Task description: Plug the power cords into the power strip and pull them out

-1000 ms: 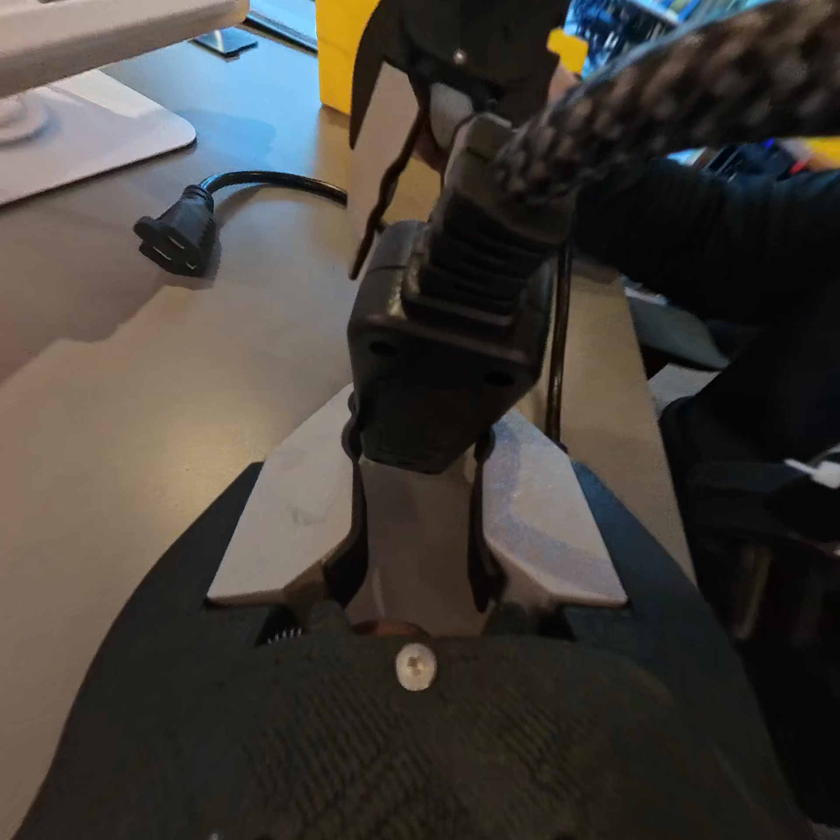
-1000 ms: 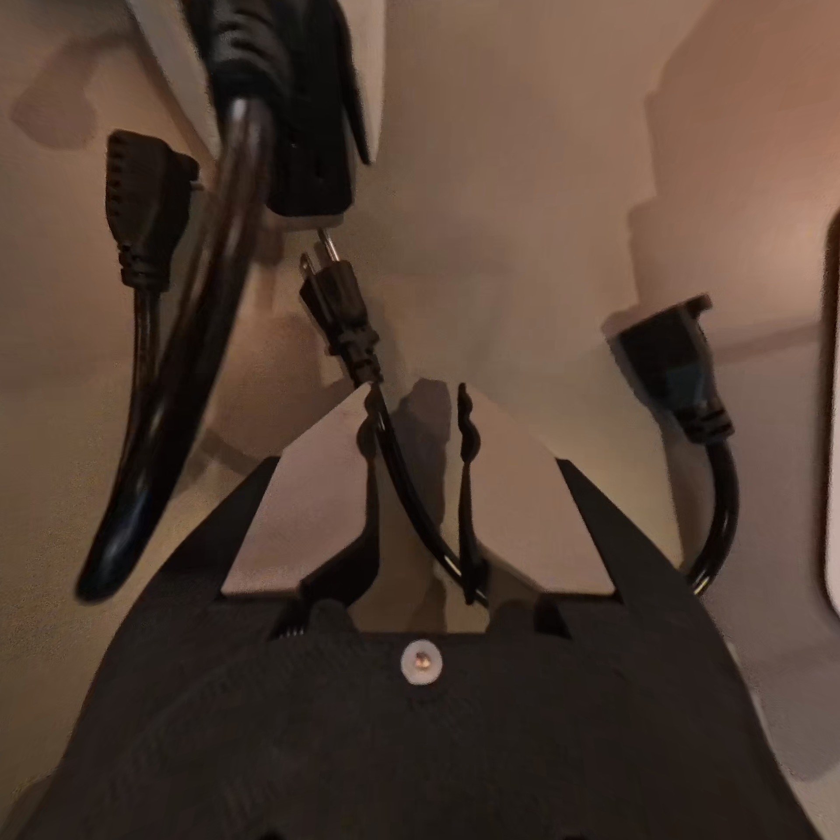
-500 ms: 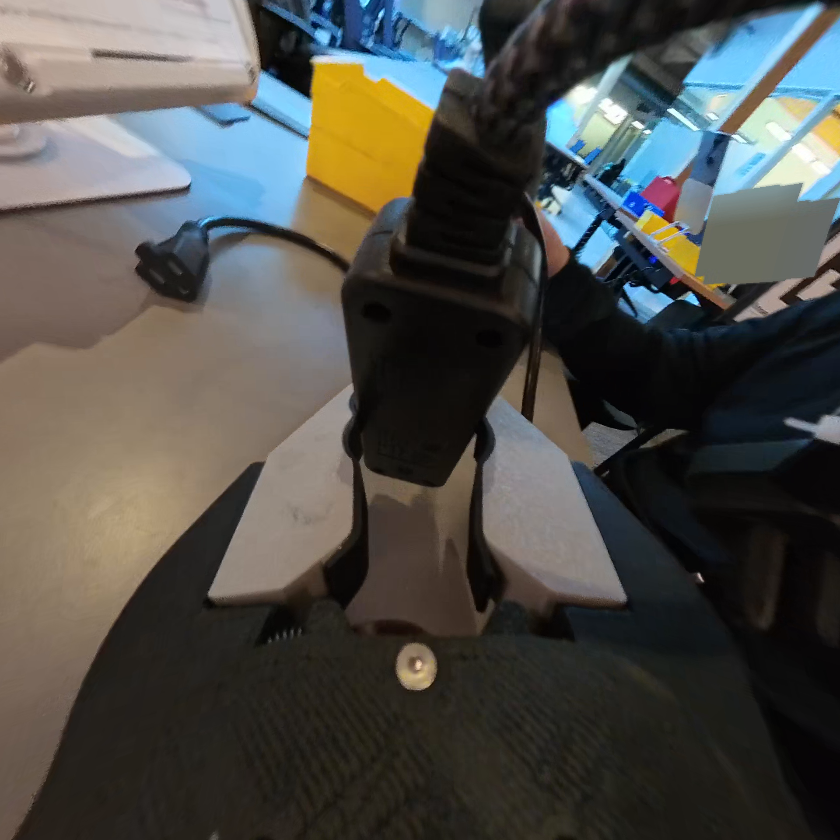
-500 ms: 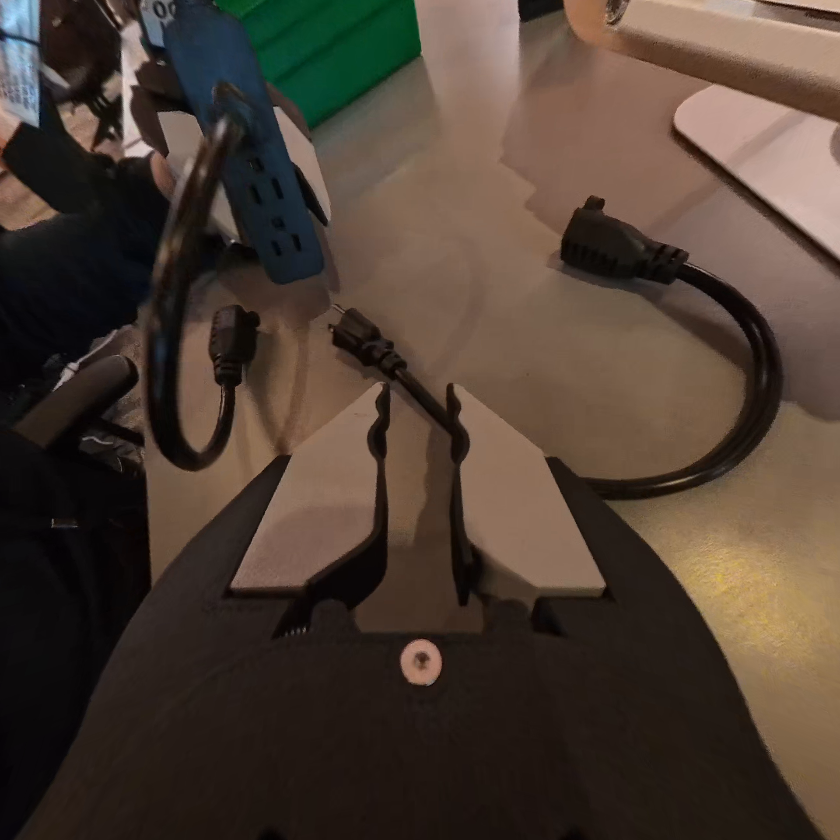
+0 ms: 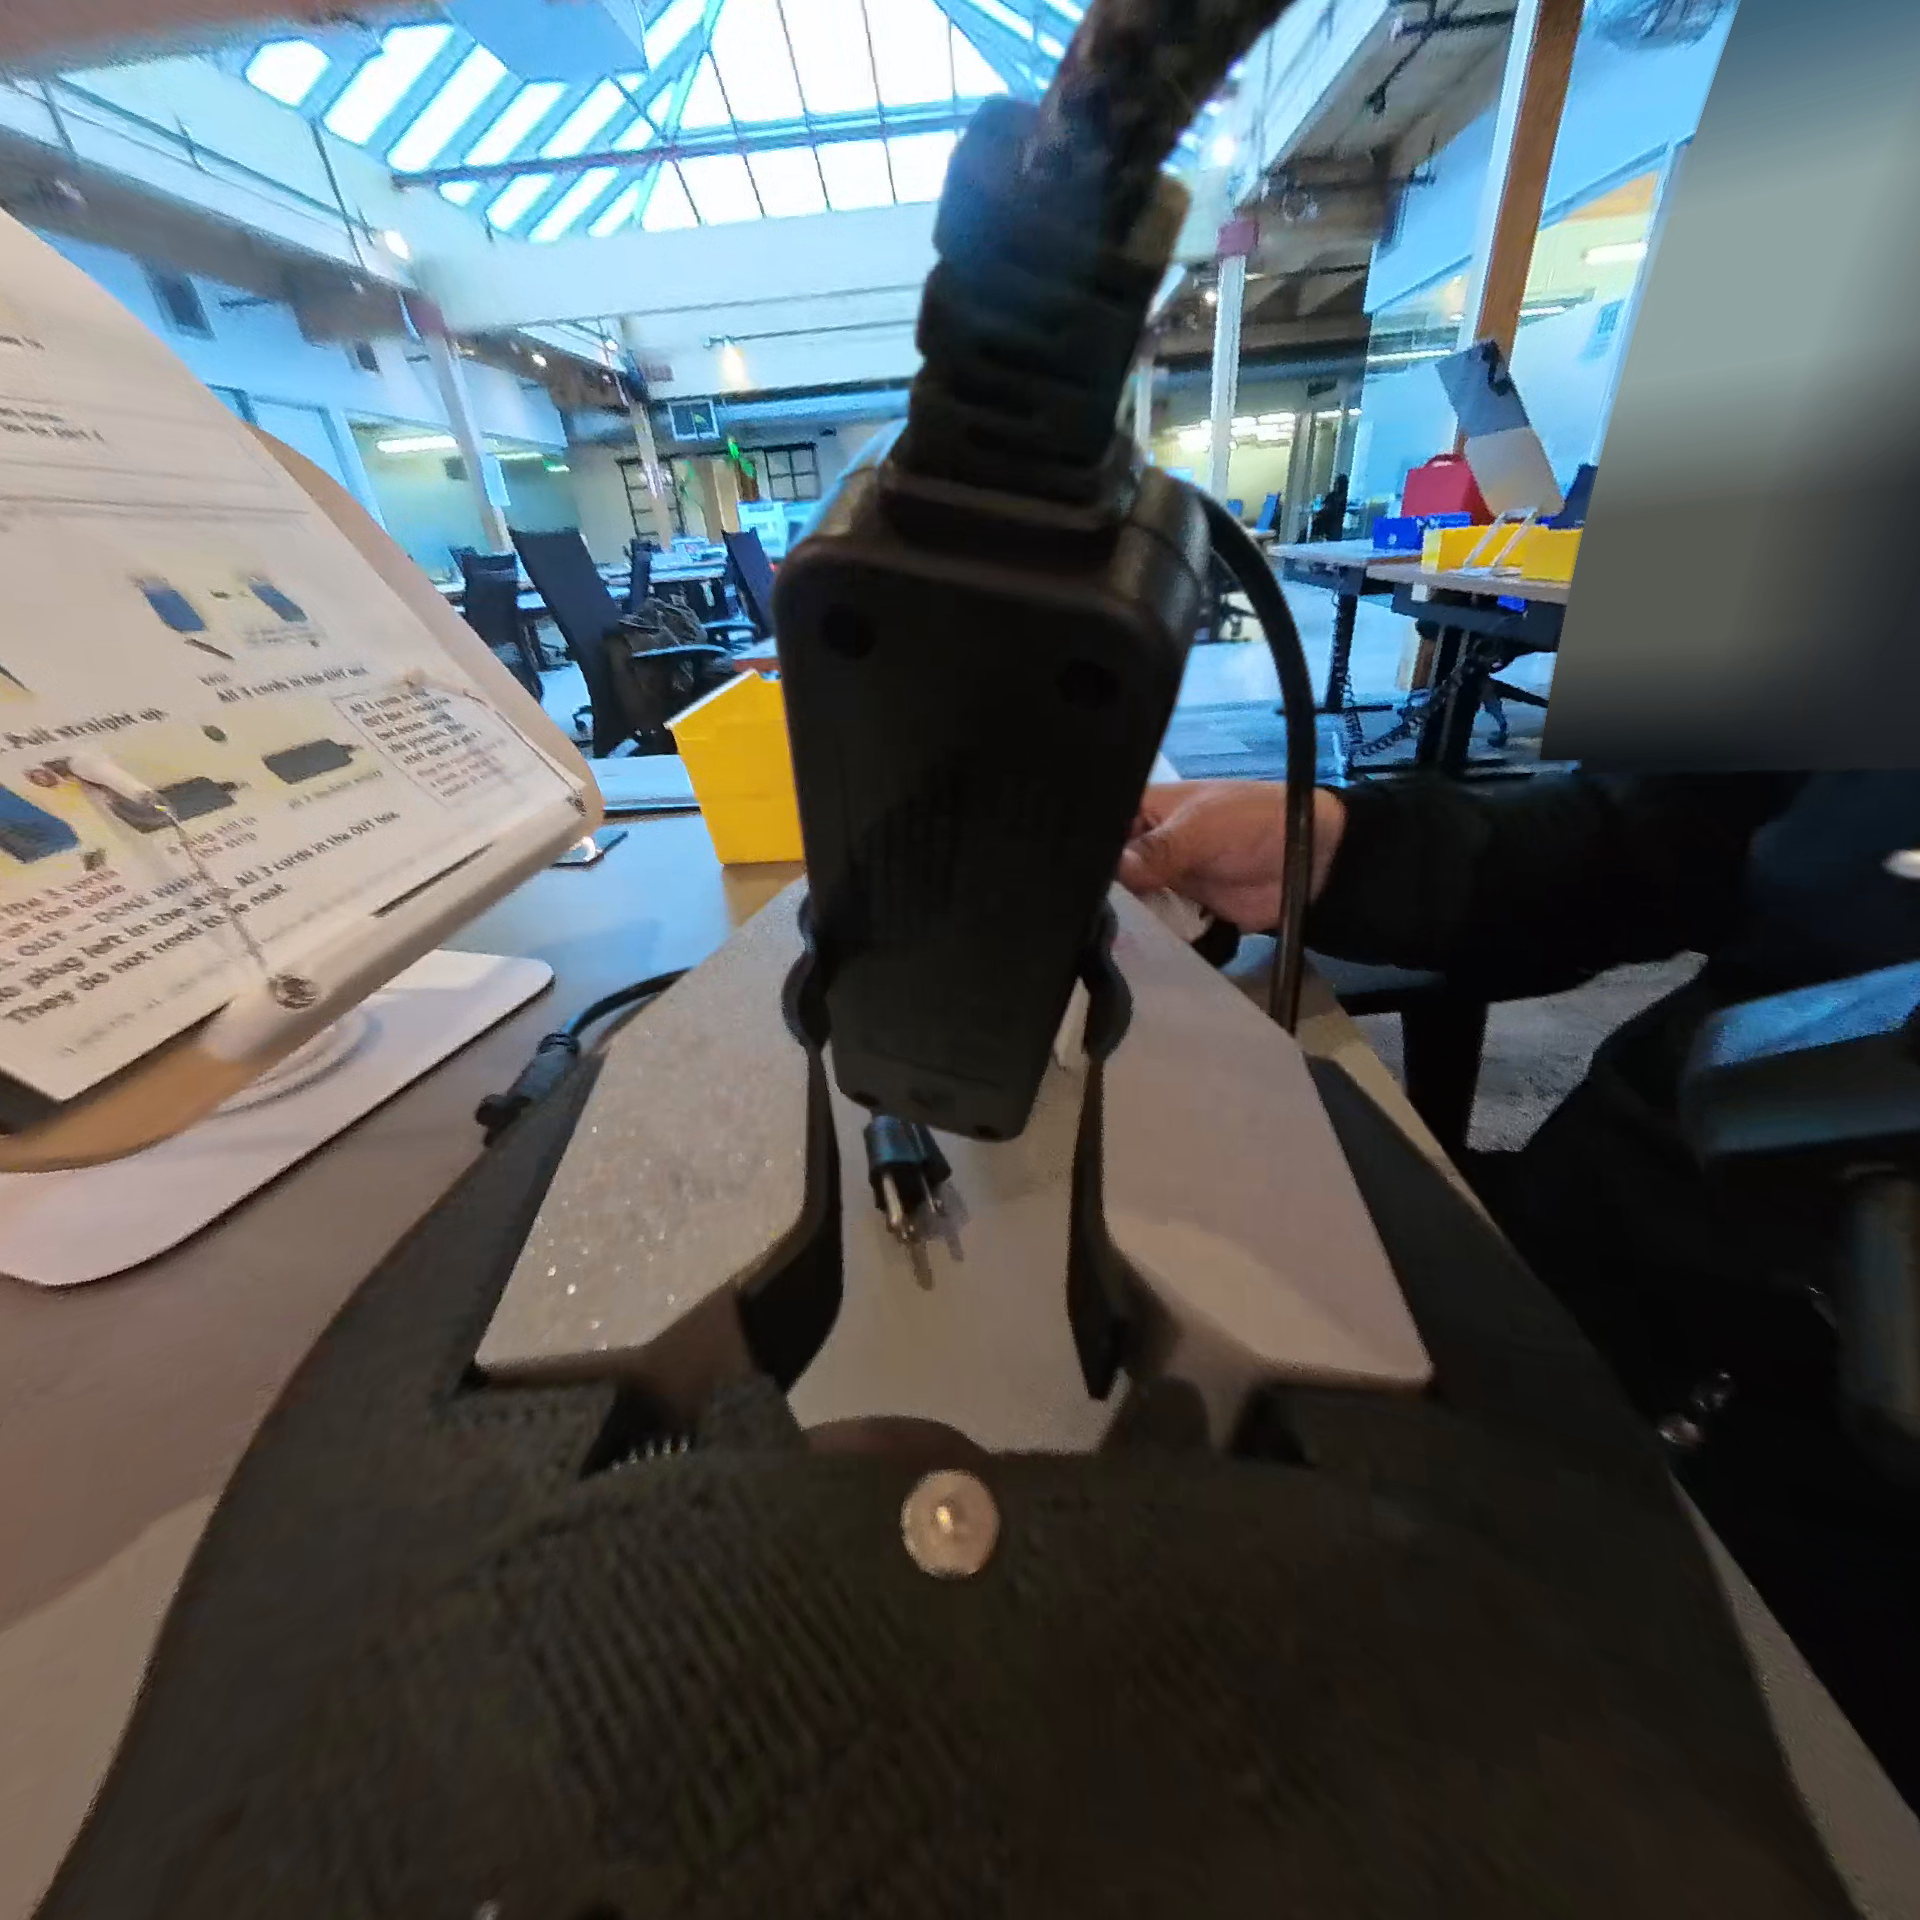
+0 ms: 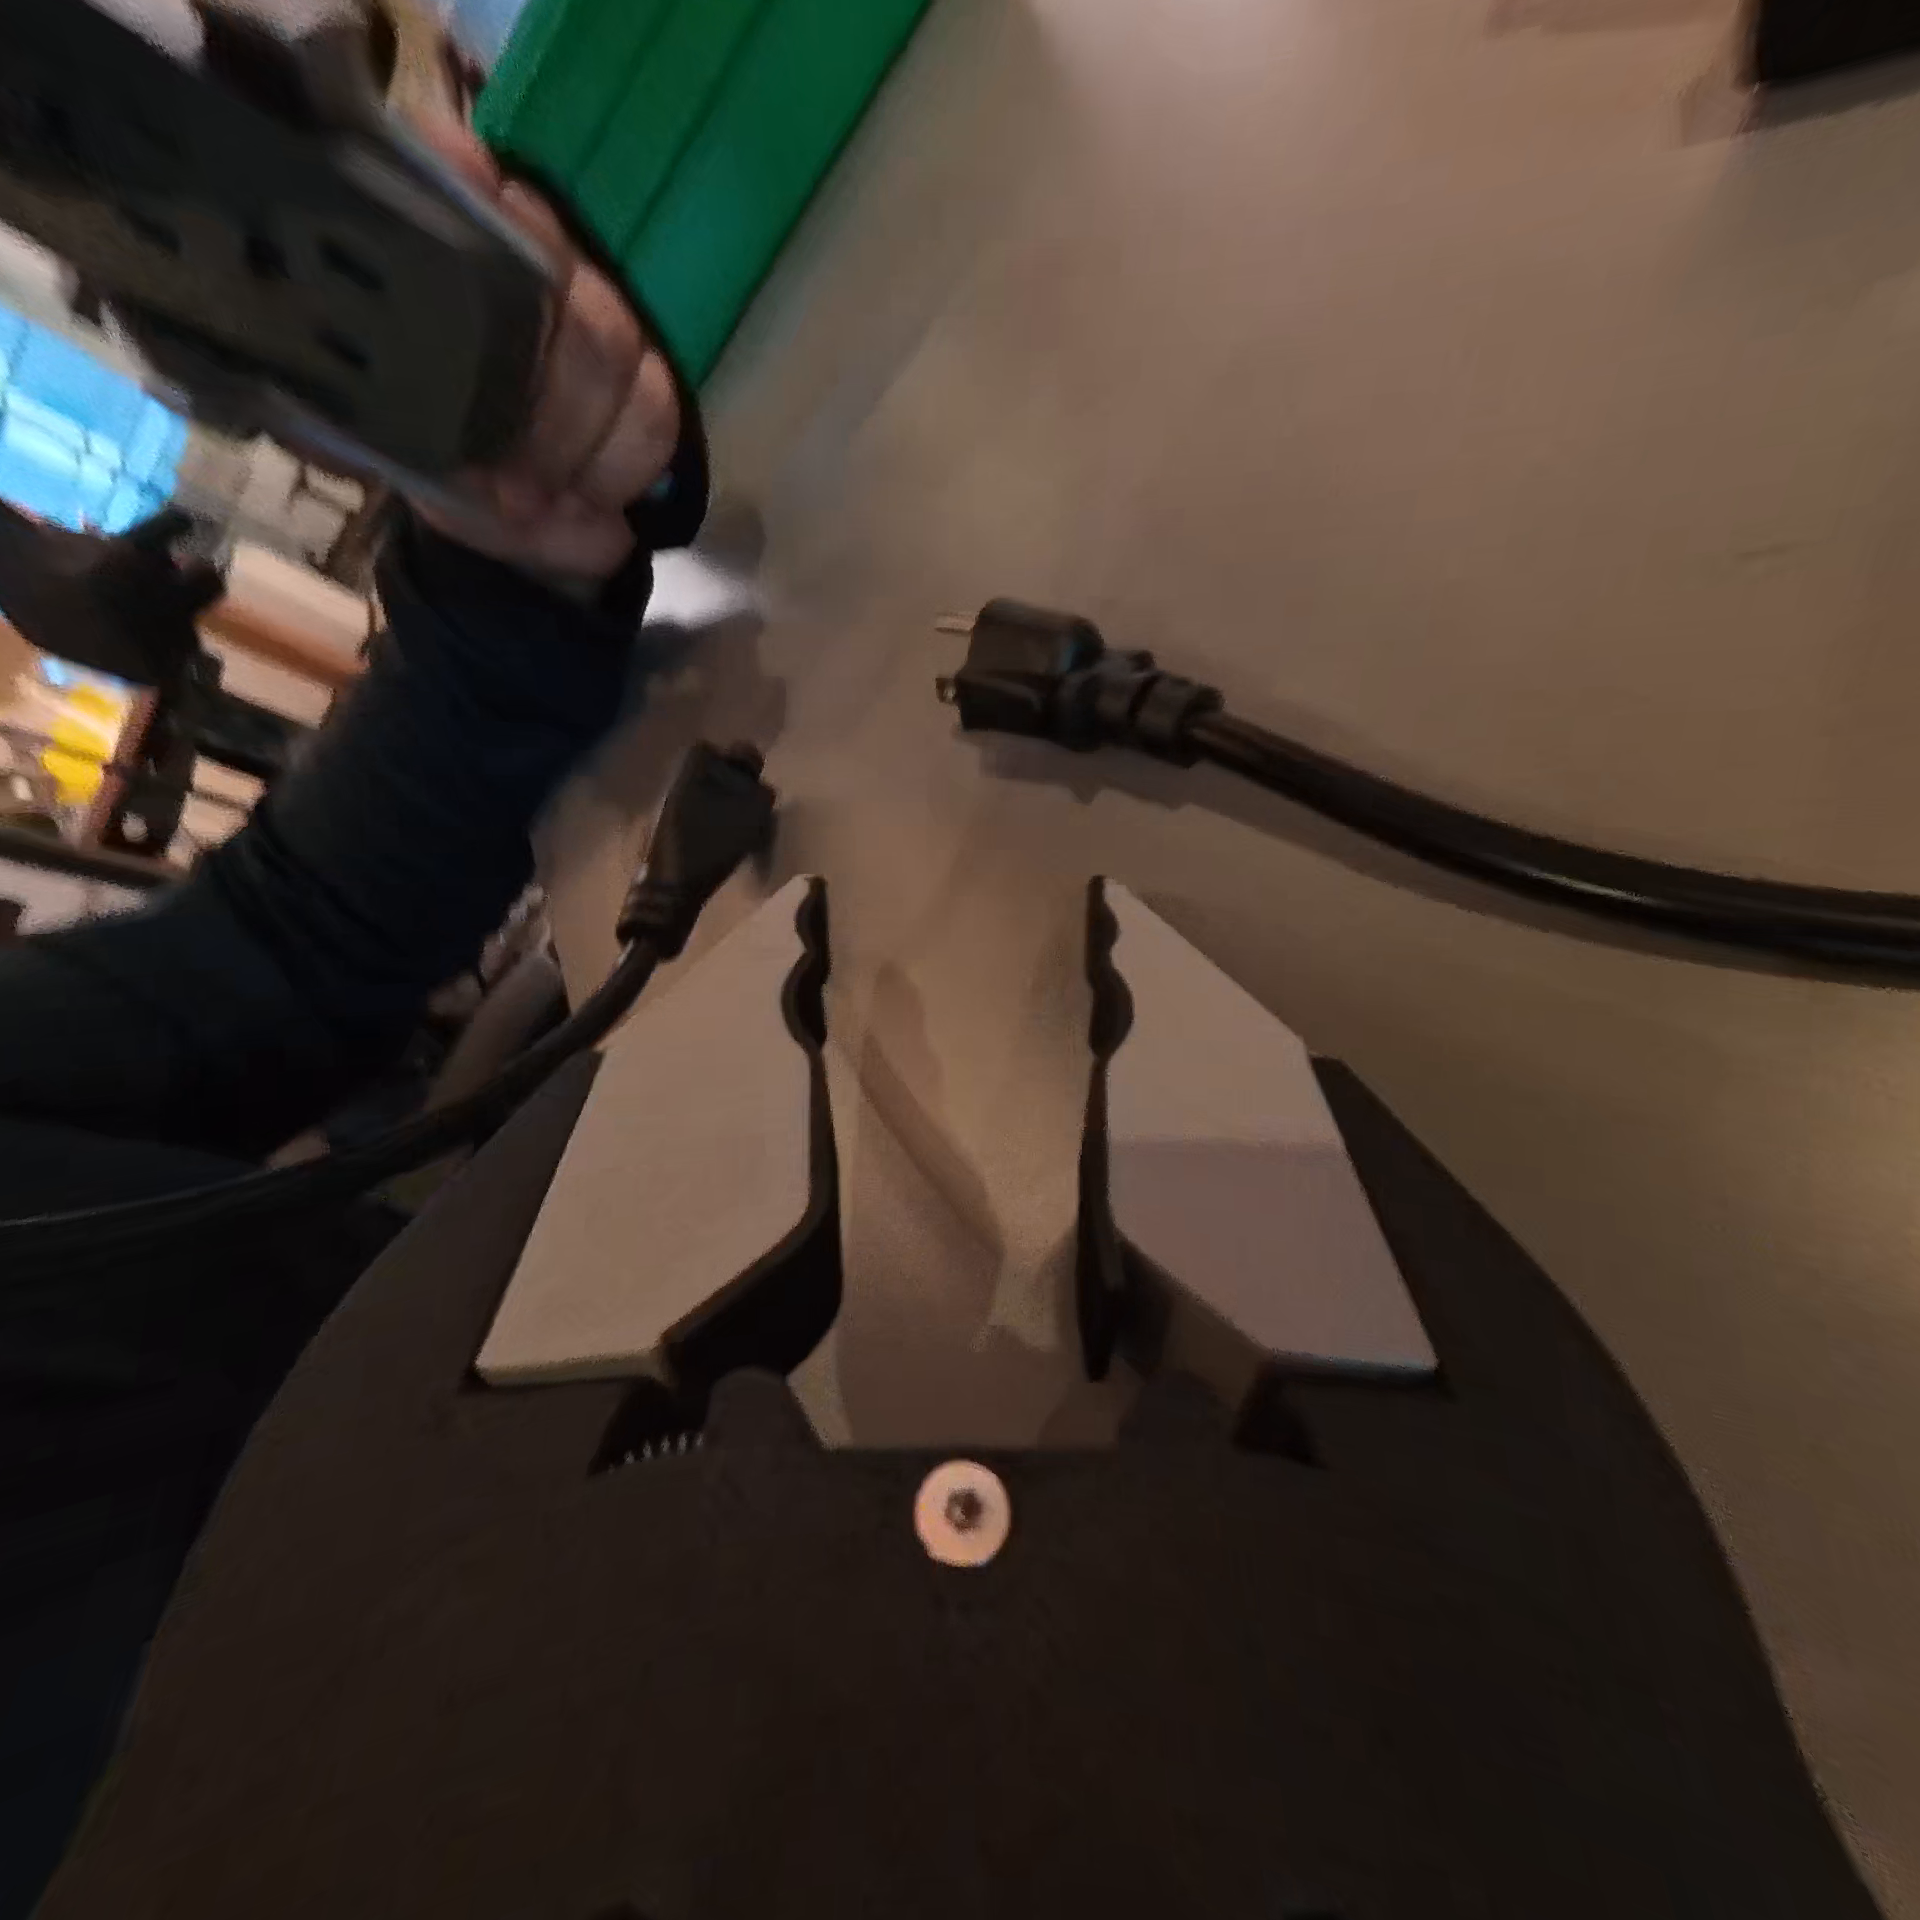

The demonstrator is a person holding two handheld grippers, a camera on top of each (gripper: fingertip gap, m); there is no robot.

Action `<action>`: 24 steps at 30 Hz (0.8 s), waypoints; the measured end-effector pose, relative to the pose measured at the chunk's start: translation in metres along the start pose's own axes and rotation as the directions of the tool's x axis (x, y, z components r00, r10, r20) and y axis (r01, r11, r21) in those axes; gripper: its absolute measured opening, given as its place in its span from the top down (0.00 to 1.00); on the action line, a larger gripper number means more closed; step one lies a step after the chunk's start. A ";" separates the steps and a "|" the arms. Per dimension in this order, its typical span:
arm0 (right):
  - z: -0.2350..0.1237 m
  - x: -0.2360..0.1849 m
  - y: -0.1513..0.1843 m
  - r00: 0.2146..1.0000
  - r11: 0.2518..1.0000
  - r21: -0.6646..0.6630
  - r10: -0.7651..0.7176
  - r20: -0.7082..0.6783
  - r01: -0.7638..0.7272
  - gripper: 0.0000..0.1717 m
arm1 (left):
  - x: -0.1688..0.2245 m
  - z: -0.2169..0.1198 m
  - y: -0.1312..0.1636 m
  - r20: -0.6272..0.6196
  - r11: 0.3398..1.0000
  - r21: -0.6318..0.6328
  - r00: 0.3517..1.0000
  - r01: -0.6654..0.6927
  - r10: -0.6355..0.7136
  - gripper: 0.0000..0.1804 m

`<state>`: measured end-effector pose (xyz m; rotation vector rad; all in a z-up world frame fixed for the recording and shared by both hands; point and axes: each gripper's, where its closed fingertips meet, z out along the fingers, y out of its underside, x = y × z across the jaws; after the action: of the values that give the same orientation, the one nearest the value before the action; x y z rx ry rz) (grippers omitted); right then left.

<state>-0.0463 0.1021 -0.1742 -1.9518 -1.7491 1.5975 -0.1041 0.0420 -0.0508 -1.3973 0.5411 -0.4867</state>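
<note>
From the left wrist, the left gripper (image 5: 956, 977) stayed clamped on the black strip (image 5: 977, 769), which had swung up off the table (image 5: 156, 1382) to stand upright; a loose plug (image 5: 909, 1179) lay below it.

From the right wrist, the right gripper (image 6: 956, 935) had let its cord go and stood with jaws apart and empty. Two plugs (image 6: 1023, 665) (image 6: 696, 831) lay on the table, so that pull-out looked done.

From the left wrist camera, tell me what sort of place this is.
Most likely a large open-plan office or lab workspace: a glazed skylight roof overhead, rows of desks with black office chairs behind, and yellow parts bins on the tabletops.
</note>
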 end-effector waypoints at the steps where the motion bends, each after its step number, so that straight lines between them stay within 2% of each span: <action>1: -0.003 0.004 -0.006 0.999 0.999 0.037 0.034 -0.009 -0.034 0.69 | -0.003 -0.002 -0.001 0.019 1.000 0.001 1.000 -0.006 0.006 0.75; 4: -0.019 0.022 -0.016 0.991 0.988 0.108 0.115 -0.075 -0.107 0.63 | -0.013 -0.005 0.003 0.080 0.999 -0.028 0.997 -0.018 0.020 0.75; 6: -0.025 0.035 -0.011 0.982 0.987 0.088 0.144 -0.125 -0.134 0.75 | -0.016 -0.003 0.006 0.094 0.999 -0.037 0.995 -0.012 0.015 0.75; 7: -0.027 0.038 -0.011 0.977 0.981 0.093 0.180 -0.119 -0.169 0.76 | -0.017 -0.002 0.007 0.097 0.999 -0.039 0.995 -0.007 0.010 0.75; 9: -0.027 0.037 -0.017 0.964 0.961 0.128 0.257 -0.068 -0.247 0.71 | -0.016 0.001 0.009 0.099 0.999 -0.049 0.995 -0.004 0.009 0.75; 12: -0.020 0.047 -0.019 0.947 0.947 0.130 0.308 -0.093 -0.295 0.84 | -0.013 0.004 0.009 0.105 0.998 -0.064 0.994 -0.028 0.035 0.75; 14: -0.018 0.046 -0.024 0.937 0.935 0.143 0.339 -0.083 -0.326 0.80 | -0.013 0.004 0.007 0.110 0.997 -0.064 0.993 -0.034 0.041 0.75; 16: -0.017 0.047 -0.027 0.929 0.935 0.126 0.347 -0.127 -0.332 0.79 | -0.013 0.003 0.005 0.117 0.998 -0.062 0.992 -0.032 0.039 0.75; 19: -0.014 0.058 -0.031 0.911 0.946 0.101 0.324 -0.257 -0.308 0.82 | -0.012 0.003 0.002 0.114 0.997 -0.064 0.992 -0.038 0.045 0.75; 24: 0.001 0.056 -0.036 0.881 0.936 0.087 0.350 -0.318 -0.341 0.85 | -0.006 0.005 -0.001 0.107 0.995 -0.075 0.991 -0.068 0.076 0.75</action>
<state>-0.0822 0.1565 -0.1866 -2.4534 -1.2995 1.2610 -0.1054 0.0498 -0.0494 -1.4584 0.5220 -0.3332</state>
